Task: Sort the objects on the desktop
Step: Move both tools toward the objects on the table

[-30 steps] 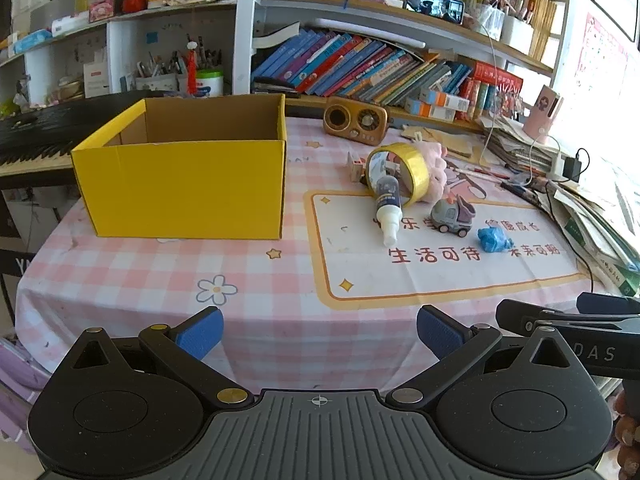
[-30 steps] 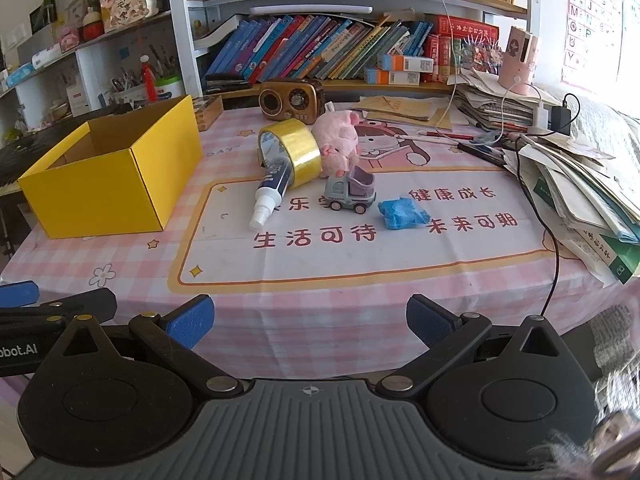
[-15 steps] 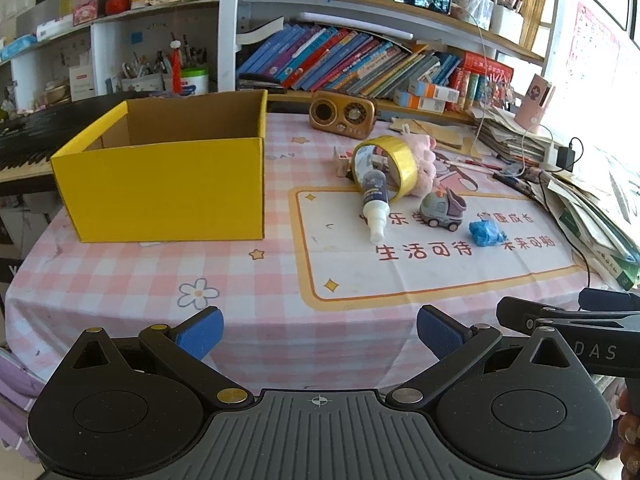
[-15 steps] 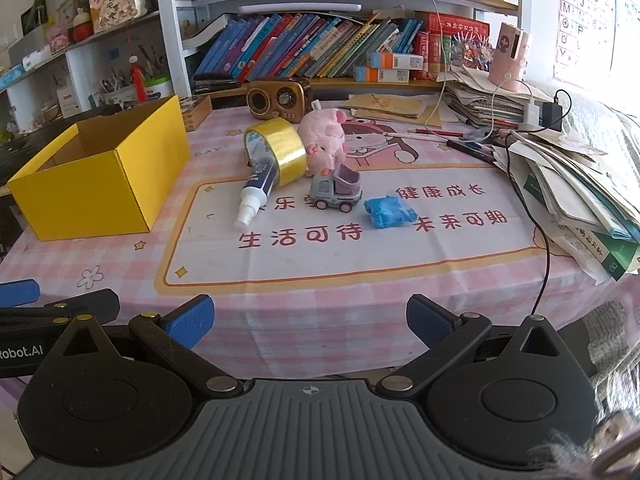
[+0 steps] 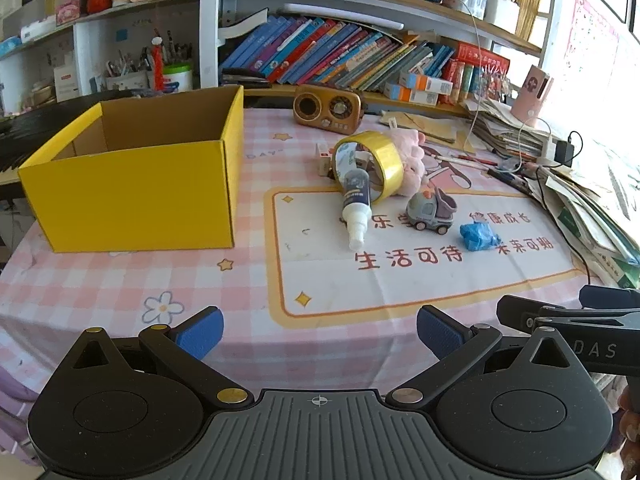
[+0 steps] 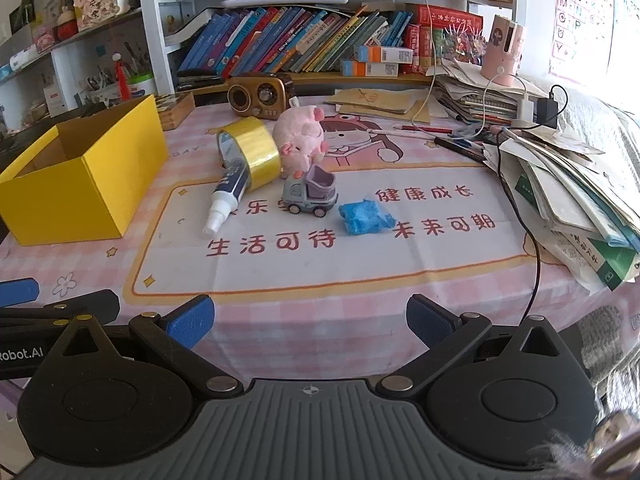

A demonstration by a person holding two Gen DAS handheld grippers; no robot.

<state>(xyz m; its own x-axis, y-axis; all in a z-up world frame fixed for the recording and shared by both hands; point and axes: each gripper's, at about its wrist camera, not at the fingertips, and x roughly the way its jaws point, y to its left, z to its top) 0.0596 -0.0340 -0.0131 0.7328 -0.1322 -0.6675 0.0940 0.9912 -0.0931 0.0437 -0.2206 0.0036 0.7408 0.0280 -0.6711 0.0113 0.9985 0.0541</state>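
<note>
- Left gripper (image 5: 318, 330): fingers spread wide, nothing between them, held low at the near edge of the counter (image 5: 120, 280).
- Right gripper (image 6: 310, 320): also spread wide and empty, at the same near edge; its side shows at the right of the left wrist view.
- Yellow box (image 5: 136, 184): open top, on the left side of the counter, well apart from the other items. Inside looks bare cardboard as far as visible.
- Tape roll (image 5: 370, 164): yellow, standing on edge, mid-counter, just in front of the brown radio (image 5: 328, 108).
- Glue bottle (image 5: 355, 208): lying down, base end pushed into the tape roll's opening, white nozzle pointing toward the cameras.
- Pink plush pig (image 6: 302, 138): touching the right side of the tape roll.
- Toy truck (image 6: 310, 196): grey with purple bed, upright on its wheels, just in front of the pig. Contact with the pig unclear.
- Blue crumpled item (image 6: 364, 218): just right of the truck, on the white printed mat (image 6: 360, 264). Material hard to tell.
- Paper stack (image 6: 572, 200) piled along the right edge, black cable (image 6: 520, 208) running over it and down the front.
- Bookshelf (image 6: 304, 44) behind the counter.
</note>
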